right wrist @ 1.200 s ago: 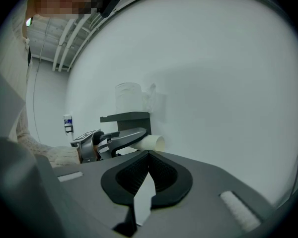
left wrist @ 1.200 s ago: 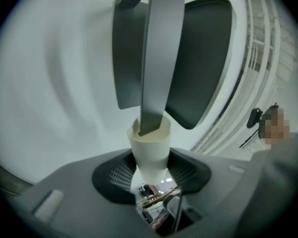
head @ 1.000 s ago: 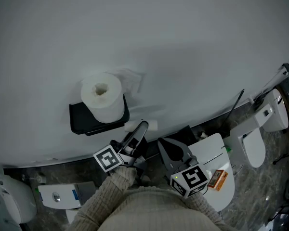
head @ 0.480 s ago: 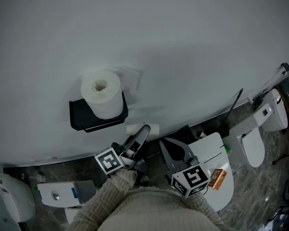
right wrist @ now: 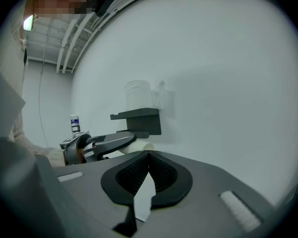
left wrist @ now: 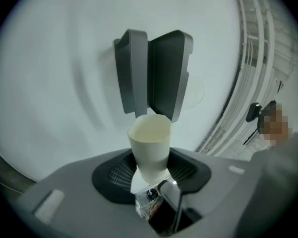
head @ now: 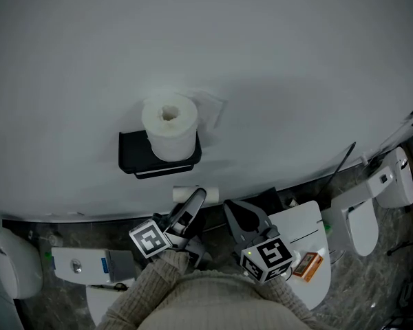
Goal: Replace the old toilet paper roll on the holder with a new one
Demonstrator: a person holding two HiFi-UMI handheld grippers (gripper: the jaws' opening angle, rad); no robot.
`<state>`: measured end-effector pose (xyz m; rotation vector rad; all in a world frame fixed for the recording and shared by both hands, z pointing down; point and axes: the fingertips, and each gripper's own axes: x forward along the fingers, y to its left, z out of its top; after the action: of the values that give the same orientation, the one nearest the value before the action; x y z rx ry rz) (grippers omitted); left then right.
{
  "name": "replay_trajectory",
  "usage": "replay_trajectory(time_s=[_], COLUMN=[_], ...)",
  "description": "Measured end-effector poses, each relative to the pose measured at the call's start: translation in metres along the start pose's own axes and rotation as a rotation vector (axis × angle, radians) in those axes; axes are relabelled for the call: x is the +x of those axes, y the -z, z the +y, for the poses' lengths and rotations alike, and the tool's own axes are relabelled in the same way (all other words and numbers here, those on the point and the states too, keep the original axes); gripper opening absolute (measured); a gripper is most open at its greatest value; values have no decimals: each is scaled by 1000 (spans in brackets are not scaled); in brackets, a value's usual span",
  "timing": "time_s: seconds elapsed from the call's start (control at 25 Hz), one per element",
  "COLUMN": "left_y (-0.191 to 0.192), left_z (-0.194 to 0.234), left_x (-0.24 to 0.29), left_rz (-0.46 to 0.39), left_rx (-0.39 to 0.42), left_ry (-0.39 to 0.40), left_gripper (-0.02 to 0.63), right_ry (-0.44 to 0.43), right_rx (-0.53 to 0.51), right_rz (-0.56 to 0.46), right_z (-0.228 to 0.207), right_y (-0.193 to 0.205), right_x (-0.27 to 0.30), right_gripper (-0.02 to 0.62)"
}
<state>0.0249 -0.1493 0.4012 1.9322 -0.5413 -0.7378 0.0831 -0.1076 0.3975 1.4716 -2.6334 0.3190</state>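
Along its own view, left tool [left wrist: 149,168] clamps the empty tube [left wrist: 149,137]; right tool [right wrist: 149,153] closed.

Orange box [head: 307,265] on white toilet [head: 297,224]; 2nd toilet [head: 361,218] to rt.

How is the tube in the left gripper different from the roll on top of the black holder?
The empty tube is thin and bare; the toilet paper roll is fat, thick with white paper. The empty tube is pinched between the jaws of the left gripper; the toilet paper roll stands on end on the black holder, with nothing gripping it. Both are round with a hole through the middle.
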Motion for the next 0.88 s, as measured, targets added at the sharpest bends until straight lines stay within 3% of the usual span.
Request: replay_trajectory(time_s=[0.48, 0.88], left_y=[-38, -57], left_z=[-8, -14], left_x=[-62, -83], left_rz=[-162, -210], left_rx=[88, 181], left_ry=[-67, -84], left_gripper=[178, 178], right_ry=[-146, -176], right_rx=[-59, -143], right_rz=[-23, -150], right_z=[41, 42], right_y=[-17, -76], right_x=[31, 55], right_gripper=[-2, -2])
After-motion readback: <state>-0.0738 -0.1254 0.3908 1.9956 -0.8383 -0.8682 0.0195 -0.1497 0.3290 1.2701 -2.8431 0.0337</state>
